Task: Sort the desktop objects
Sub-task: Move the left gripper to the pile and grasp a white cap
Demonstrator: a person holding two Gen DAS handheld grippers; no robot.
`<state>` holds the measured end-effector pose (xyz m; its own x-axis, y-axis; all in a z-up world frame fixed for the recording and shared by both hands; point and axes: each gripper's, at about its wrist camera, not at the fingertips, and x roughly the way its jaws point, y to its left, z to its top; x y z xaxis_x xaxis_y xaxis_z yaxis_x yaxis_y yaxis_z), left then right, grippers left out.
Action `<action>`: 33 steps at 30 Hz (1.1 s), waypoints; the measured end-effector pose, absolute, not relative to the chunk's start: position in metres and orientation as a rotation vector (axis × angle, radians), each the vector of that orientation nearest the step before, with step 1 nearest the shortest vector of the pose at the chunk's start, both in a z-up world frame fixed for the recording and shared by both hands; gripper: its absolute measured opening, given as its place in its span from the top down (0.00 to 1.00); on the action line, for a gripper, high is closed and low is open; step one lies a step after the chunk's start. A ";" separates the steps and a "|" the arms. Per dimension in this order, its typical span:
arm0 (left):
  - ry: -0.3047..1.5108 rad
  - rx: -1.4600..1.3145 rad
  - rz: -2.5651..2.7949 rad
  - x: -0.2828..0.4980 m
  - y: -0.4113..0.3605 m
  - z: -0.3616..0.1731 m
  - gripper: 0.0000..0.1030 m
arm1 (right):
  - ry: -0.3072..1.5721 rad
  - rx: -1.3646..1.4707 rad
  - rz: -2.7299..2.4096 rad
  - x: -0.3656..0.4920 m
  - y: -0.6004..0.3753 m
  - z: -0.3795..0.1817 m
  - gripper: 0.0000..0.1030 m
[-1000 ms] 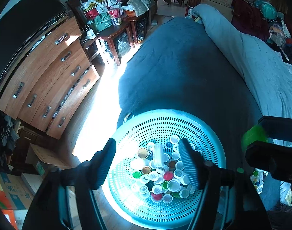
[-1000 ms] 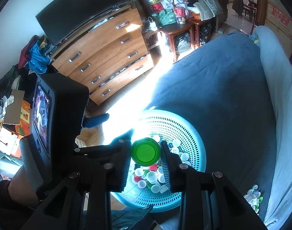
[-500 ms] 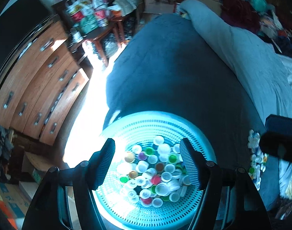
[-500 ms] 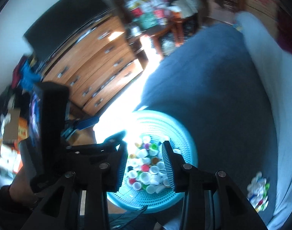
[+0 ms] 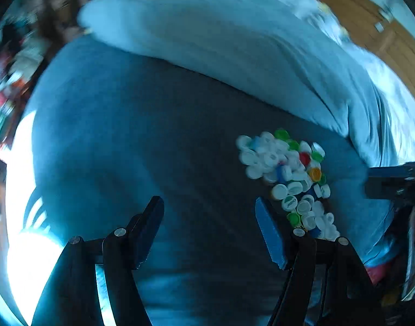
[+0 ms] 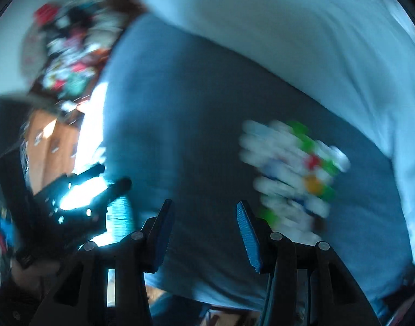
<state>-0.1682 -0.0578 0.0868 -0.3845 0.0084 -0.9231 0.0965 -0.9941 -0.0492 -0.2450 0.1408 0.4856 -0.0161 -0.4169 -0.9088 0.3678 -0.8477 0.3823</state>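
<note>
No container shows clearly: only a bright, sunlit teal sliver at the lower left, behind the left gripper in the left view and beside it in the right view, too washed out and blurred to tell what is in it. The caps lie loose in a long heap straight on the dark blue bedspread, mostly white with a few green, one red and one orange, just short of the pale quilt bunched behind them. In the left view the heap runs from upper right down to touch the outer side of the right-hand finger; the jaws stand wide with only bedspread between them. In the right view, smeared by motion, the caps sit up and to the right of the right gripper, whose jaws are opening with nothing between the pads, only cloth
</note>
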 end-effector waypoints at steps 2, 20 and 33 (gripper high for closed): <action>0.114 1.736 -2.633 -0.194 -0.041 0.044 0.39 | -0.075 1.799 -1.945 -0.252 0.188 0.459 0.50; 0.009 1.765 -2.766 -0.274 0.008 -0.063 0.73 | -0.157 1.851 -1.986 -0.290 0.279 0.382 0.50; 0.279 1.723 -2.672 -0.224 -0.010 -0.013 0.78 | 0.020 1.707 -2.004 -0.362 0.244 0.348 0.60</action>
<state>-0.2243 -0.0102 -0.0127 -0.4159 0.1360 -0.8992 0.0525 -0.9835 -0.1730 -0.3622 0.2443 0.3481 -0.0856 -0.3618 -0.9283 0.3805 -0.8730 0.3051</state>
